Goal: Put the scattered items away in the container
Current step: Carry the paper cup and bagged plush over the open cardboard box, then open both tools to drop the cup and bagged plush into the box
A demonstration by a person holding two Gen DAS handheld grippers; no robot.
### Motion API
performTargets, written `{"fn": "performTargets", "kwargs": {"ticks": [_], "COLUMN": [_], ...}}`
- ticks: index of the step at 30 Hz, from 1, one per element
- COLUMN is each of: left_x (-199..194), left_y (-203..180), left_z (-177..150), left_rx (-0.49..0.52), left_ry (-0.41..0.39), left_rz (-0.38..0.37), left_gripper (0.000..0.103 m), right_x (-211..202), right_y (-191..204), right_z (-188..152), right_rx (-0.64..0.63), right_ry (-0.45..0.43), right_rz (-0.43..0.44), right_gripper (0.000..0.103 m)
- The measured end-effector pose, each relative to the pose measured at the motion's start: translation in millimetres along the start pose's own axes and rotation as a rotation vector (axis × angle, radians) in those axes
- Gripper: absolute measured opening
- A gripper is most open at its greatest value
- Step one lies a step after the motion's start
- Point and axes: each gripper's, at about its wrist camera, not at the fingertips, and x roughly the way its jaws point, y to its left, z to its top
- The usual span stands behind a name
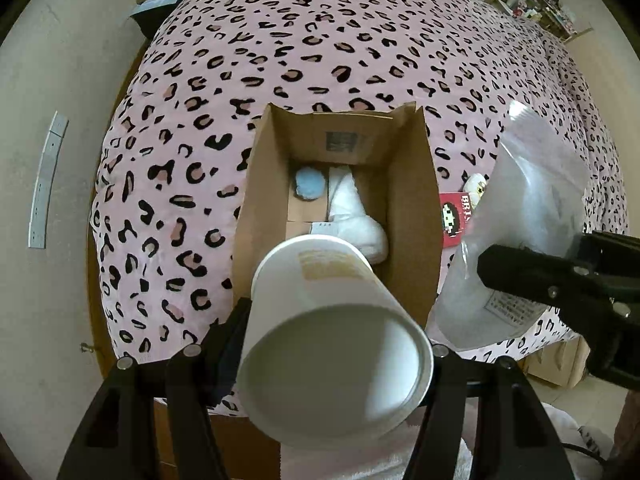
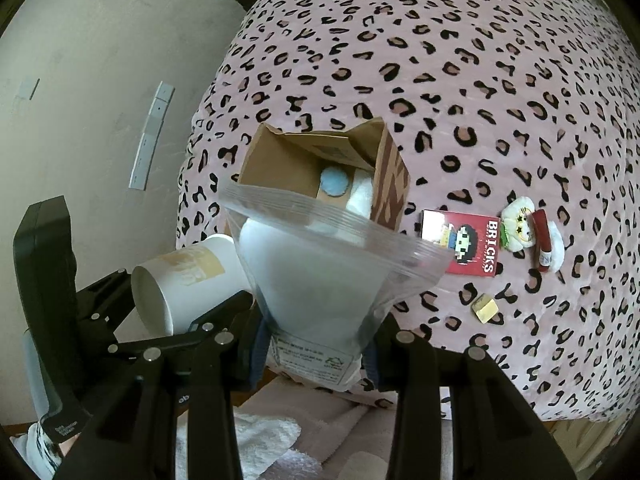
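An open cardboard box (image 1: pixel 412 216) (image 2: pixel 276 160) stands on the leopard-print bed, with a blue puff (image 1: pixel 309 185) (image 2: pixel 335 182) and a white cloth (image 1: pixel 356 216) inside. My left gripper (image 1: pixel 336 344) is shut on a white paper cup (image 1: pixel 332 332) (image 2: pixel 184 280), tilted, just before the box's near edge. My right gripper (image 2: pixel 316 344) is shut on a clear zip bag (image 2: pixel 320 276) (image 1: pixel 528 220), held up to the right of the box. A red BRICKS box (image 2: pixel 464 240) (image 1: pixel 454 216), a plush charm (image 2: pixel 528 236) (image 1: pixel 478 188) and a small tan block (image 2: pixel 486 307) lie on the bed to the right.
The pink leopard-print blanket (image 1: pixel 320 48) covers the bed. A beige wall (image 1: pixel 52 160) with a power strip (image 1: pixel 44 184) is to the left. Shelves with clutter (image 1: pixel 536 0) stand at the far right. A white towel (image 2: pixel 264 432) lies below the bed's near edge.
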Motion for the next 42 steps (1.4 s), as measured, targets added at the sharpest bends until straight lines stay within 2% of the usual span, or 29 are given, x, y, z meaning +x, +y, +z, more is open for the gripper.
{"fn": "performTargets", "kwargs": {"ticks": [19,42], "left_x": [2.2,13.1], "left_y": [2.5,7.2], "left_z": [1.6,-5.5], "left_rx": [-0.009,-0.084], "left_ry": [0.007,0.022], "left_rz": [-0.002,-0.007], "left_gripper": [0.065,0.065], "right_x": [1.2,5.9], "right_y": [1.3,11.4], "right_z": [1.2,8.4], "right_rx": [-0.008,-0.025], "right_ry": [0.014,0.029], "right_rz": [-0.013,-0.024], "right_gripper": [0.04,0.04]}}
